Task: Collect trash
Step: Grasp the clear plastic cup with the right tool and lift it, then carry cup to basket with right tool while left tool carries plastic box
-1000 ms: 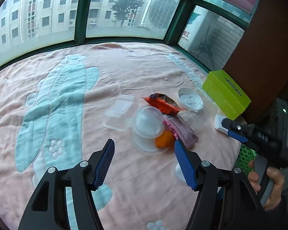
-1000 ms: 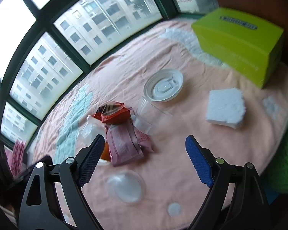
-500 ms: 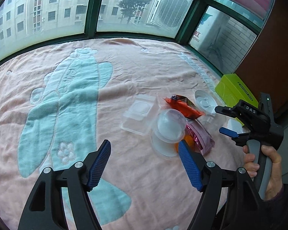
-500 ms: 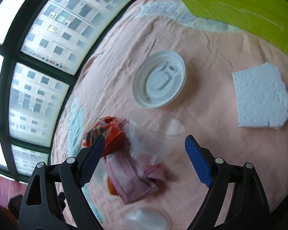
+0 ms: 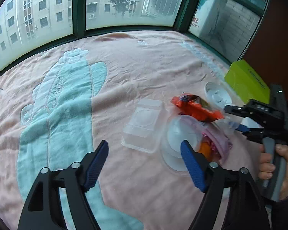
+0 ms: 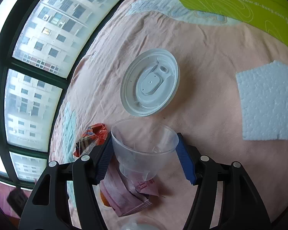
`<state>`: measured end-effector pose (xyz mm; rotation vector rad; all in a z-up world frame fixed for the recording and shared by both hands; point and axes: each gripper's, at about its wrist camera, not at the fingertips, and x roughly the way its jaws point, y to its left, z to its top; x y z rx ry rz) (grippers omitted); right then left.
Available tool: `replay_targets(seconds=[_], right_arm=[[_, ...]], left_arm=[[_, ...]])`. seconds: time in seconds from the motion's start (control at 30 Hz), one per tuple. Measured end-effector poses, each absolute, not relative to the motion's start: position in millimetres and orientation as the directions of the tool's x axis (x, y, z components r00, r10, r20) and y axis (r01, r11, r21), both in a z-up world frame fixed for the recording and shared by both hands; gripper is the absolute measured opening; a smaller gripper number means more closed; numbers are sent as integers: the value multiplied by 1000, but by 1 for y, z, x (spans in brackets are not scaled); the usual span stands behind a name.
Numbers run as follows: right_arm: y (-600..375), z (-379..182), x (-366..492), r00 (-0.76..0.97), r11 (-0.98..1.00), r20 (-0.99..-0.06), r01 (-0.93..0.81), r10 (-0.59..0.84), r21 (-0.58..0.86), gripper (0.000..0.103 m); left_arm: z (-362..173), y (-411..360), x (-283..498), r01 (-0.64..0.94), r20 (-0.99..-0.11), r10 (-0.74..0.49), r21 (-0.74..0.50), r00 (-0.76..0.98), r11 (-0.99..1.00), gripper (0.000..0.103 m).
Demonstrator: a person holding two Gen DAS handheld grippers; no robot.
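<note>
Right wrist view: the right gripper (image 6: 145, 149) has its two blue pads pressed against either side of a clear plastic cup (image 6: 144, 149), clamped on it near the rim, with the cup's open mouth facing away from the camera. Under the cup lies a pink wrapper (image 6: 128, 193), and an orange-red snack packet (image 6: 92, 140) sits just beside the left pad. Beyond the cup, a white round lid (image 6: 149, 84) rests flat on the pink blanket (image 6: 201, 44). A white foam piece (image 6: 266, 101) lies to the right, well apart from the lid, and a green box (image 6: 240, 2) stands at the far edge.

Left wrist view: the left gripper (image 5: 144, 159) hangs above the blanket with its pads spread wide and nothing between them. Just ahead of it lie a clear rectangular tray (image 5: 144, 124) and a clear domed lid (image 5: 180, 136), touching or nearly so. The snack packet (image 5: 197, 109) sits beyond the dome, with the pink wrapper (image 5: 217, 140) to the right. The right gripper (image 5: 234, 123) enters from the right, held by a hand (image 5: 278, 164), its tips around the faintly visible cup.
</note>
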<state>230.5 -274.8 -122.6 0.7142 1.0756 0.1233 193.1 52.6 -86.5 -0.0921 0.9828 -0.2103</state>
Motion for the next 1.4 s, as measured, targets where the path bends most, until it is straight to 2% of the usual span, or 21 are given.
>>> replay_targets(seconds=[0.13, 0.4, 0.63, 1.0, 1.17, 1.4], right_arm=[[-279, -111, 220, 514, 804, -758, 199, 402, 561, 63], [-280, -83, 196, 558, 830, -728, 118, 399, 545, 63], [-282, -65, 173, 575, 854, -721, 72, 387, 515, 63], [-296, -49, 146, 612, 878, -716, 70, 337, 473, 63], [-301, -39, 132, 641, 896, -706, 61, 302, 439, 63], [-313, -25, 108, 686, 922, -686, 58, 242, 383, 63]], left_arm=[[-98, 55, 204, 142, -826, -225, -177, 517, 974, 65], [-114, 62, 220, 143, -825, -257, -214, 504, 966, 63], [-121, 61, 226, 163, -811, -300, -251, 503, 954, 48], [-113, 65, 218, 148, -796, -277, -234, 538, 961, 46], [-87, 73, 203, 130, -773, -250, -215, 582, 968, 46], [-45, 65, 176, 164, -724, -272, -217, 634, 962, 46]])
